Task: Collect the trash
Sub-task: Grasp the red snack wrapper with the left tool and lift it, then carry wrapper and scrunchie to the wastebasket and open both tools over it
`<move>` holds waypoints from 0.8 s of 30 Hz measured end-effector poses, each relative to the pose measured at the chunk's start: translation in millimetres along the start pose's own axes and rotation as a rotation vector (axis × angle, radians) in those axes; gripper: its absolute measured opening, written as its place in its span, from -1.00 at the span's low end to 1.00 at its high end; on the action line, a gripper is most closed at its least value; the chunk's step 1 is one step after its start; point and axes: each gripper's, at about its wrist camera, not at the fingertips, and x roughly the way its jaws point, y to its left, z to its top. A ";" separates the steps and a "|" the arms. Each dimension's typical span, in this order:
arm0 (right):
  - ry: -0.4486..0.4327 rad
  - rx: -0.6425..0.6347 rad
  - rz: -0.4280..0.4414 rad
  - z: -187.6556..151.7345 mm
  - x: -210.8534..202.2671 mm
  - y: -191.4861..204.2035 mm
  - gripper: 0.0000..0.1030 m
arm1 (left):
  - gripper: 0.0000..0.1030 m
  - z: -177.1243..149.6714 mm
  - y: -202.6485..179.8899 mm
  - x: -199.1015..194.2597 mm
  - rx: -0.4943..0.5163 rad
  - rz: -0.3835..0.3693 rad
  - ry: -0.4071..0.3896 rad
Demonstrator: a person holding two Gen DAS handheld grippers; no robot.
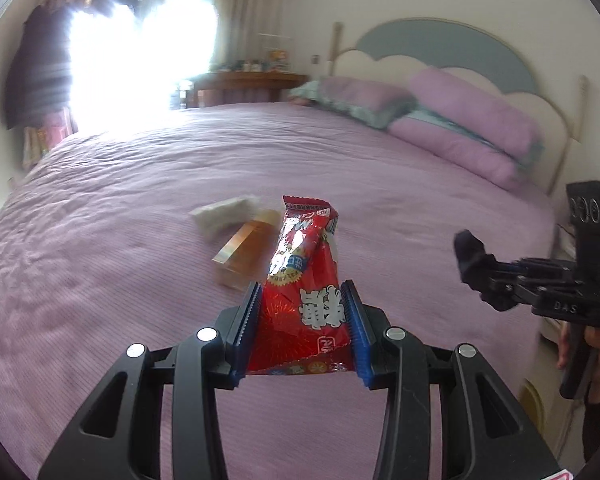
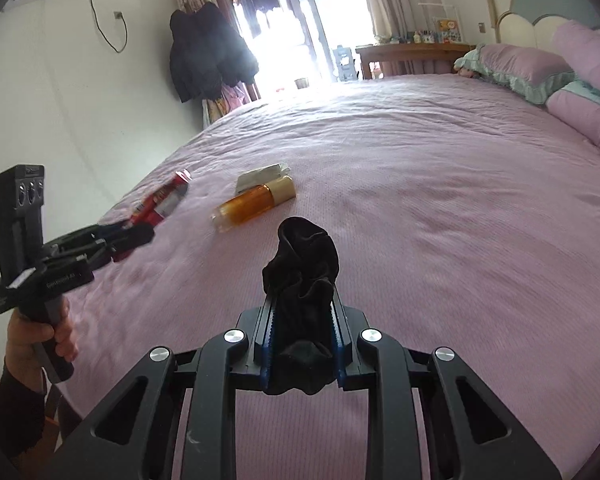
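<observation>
On a lilac bedspread [image 2: 420,152], mid-collection: red snack wrapper [image 1: 304,296] pinched between the blue pads of the left gripper [image 1: 302,292], jaws narrowed onto its lower half, top end flopping free above the bedding. Black crumpled cloth [image 2: 300,280] clamped in the right gripper [image 2: 302,304], jaws nearly shut, bunched folds spilling out above the fingertips. Left on the bedspread beyond the wrapper: amber bottle with a gold cap [image 2: 254,202], lying on its side, and touching it on the far side a white crumpled tissue [image 2: 262,174]. Wrapper likely light, crinkly and slick, best gripped across a flattened stretch; cloth soft and forgiving anywhere. Bottle probably rigid, heavier, prone to roll; best taken across its body. Tissue weightless, easily crushed.
</observation>
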 end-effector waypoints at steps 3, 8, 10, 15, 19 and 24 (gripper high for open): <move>-0.020 0.015 -0.017 -22.1 -34.7 -1.0 -0.57 | -0.20 -12.5 -28.9 -5.3 0.036 -0.042 0.010; -0.050 0.094 -0.072 -70.7 -90.7 -17.0 -0.57 | -0.20 -38.9 -90.6 -2.0 0.092 -0.192 0.060; -0.052 0.132 -0.103 -91.4 -108.7 -26.5 -0.57 | -0.20 -50.0 -116.5 1.3 0.112 -0.250 0.078; -0.053 0.242 -0.212 -148.2 -151.4 -51.3 -0.55 | -0.20 -73.1 -169.7 11.4 0.151 -0.382 0.132; -0.023 0.347 -0.286 -197.9 -171.8 -71.1 -0.55 | -0.20 -98.2 -213.3 18.8 0.189 -0.475 0.186; 0.069 0.441 -0.376 -258.7 -169.6 -94.1 -0.52 | -0.20 -138.3 -257.0 30.9 0.202 -0.539 0.271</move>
